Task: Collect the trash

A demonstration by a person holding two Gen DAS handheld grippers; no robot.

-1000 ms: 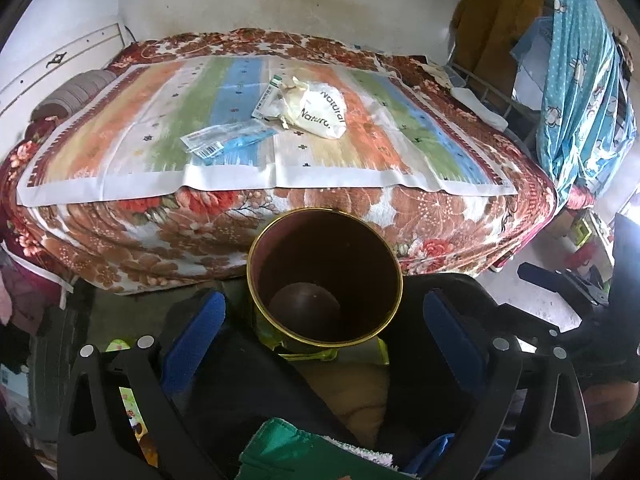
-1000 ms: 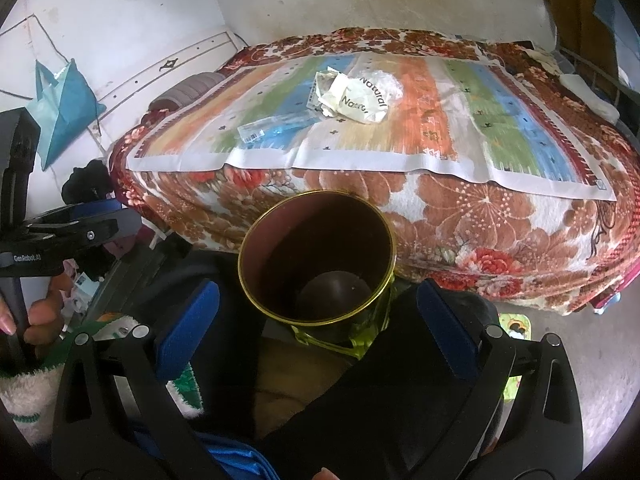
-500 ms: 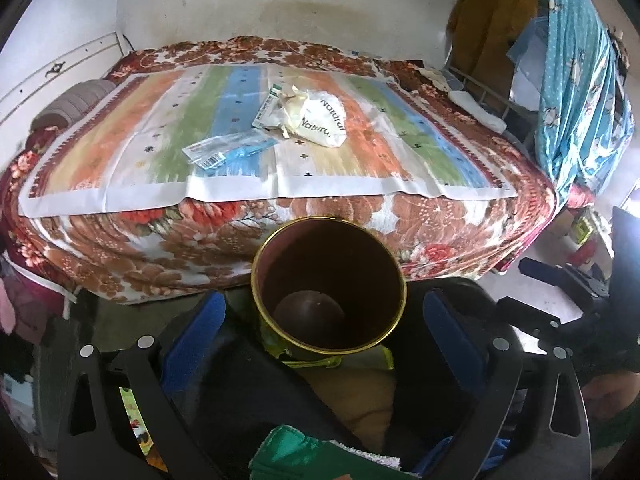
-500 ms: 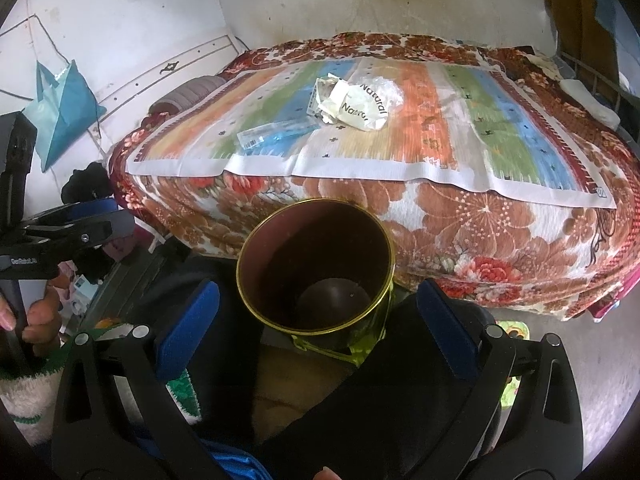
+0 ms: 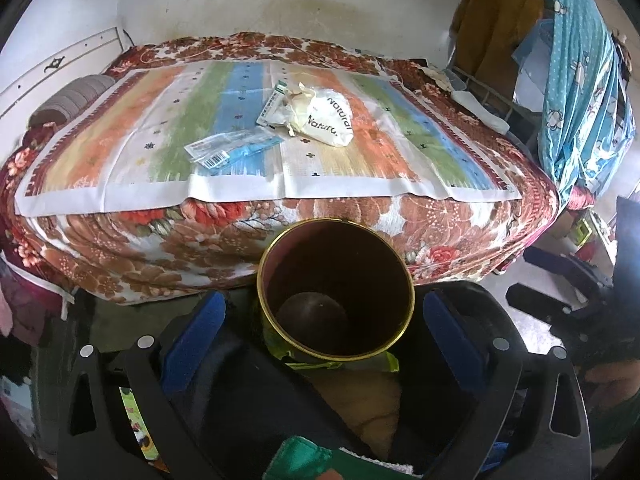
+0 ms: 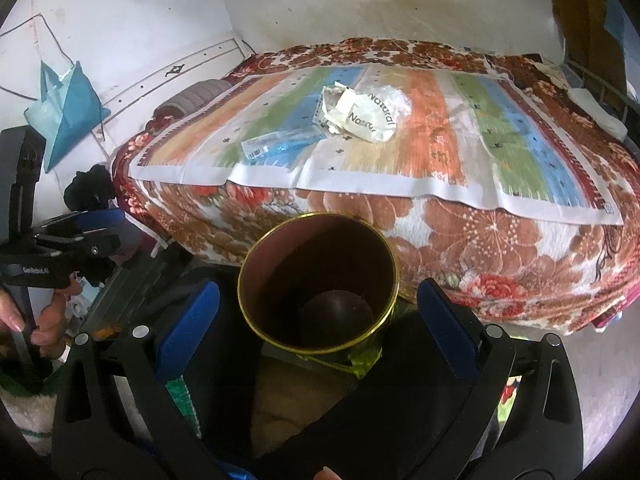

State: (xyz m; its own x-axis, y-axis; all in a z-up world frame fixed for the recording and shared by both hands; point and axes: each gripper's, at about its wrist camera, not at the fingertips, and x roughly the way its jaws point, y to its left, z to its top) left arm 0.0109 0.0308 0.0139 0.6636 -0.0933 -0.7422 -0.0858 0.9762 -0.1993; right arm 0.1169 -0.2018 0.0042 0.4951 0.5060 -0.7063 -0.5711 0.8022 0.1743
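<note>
A bed (image 5: 460, 216) fills most of this small room, pushed against a stained white wall, with a flowered blanket over it and a striped cloth (image 5: 120, 152) spread flat on top. The trash lies on that cloth near the middle: a crumpled white bag (image 5: 326, 122) printed "Natural", a narrow carton (image 5: 273, 103) touching its left side, and a clear blue-tinted wrapper (image 5: 232, 146) with a barcode just in front of them. On the floor at the foot of the bed stands a dark bin (image 5: 336, 292) with a gold rim, and from here it looks empty. The left claw (image 5: 320, 320) hangs above the bin with its blue pads spread wide either side of the rim, holding nothing; the right claw (image 6: 316, 312) is just as wide open and empty, also framing the bin. Nothing has been picked up yet, so I'd call this the very start, the approach before the first grab. Next, one claw needs to reach forward over the bed edge, come down on the nearest piece, probably the flat wrapper, and pinch it without dragging the cloth along.
</note>
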